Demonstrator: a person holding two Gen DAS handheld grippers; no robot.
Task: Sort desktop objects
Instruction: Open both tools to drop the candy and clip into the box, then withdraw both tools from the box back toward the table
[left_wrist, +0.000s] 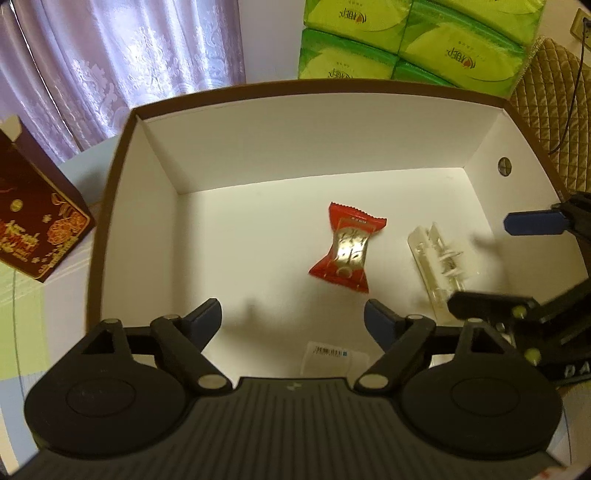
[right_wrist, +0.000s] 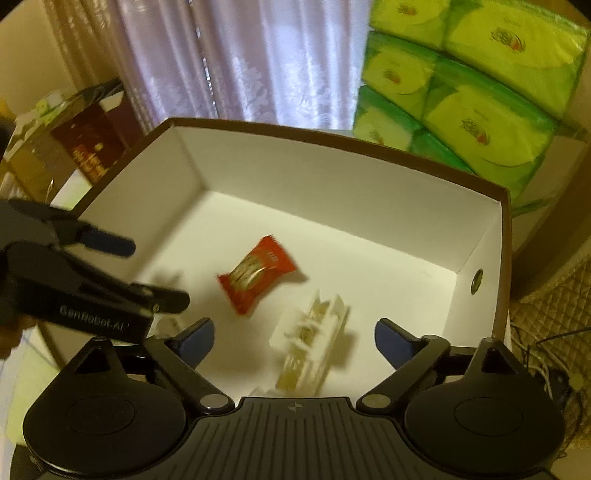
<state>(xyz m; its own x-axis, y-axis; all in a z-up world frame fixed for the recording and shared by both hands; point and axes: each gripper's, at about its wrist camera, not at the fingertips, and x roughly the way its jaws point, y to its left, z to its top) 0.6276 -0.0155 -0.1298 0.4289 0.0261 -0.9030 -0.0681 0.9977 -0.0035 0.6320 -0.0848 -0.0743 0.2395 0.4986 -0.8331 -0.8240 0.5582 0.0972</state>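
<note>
**Blurred, Hidden and Cut Off**

In the right wrist view the red candy (right_wrist: 256, 275) and clear plastic clip (right_wrist: 308, 341) are smeared by motion blur. The white label (left_wrist: 332, 357) on the box floor is partly hidden behind the left gripper's body, its print unreadable. The maroon carton (left_wrist: 35, 218) runs off the left edge.

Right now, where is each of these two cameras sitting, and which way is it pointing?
Left wrist view: sits on the left hand-held gripper, looking forward and down into the white box; its own open fingers show below, the right hand-held gripper at the right edge.
Right wrist view: sits on the right hand-held gripper, looking into the same box from further right; its own open fingers show, the left hand-held gripper at left.
Shared: the red candy, the clear plastic clip, the green tissue packs.
</note>
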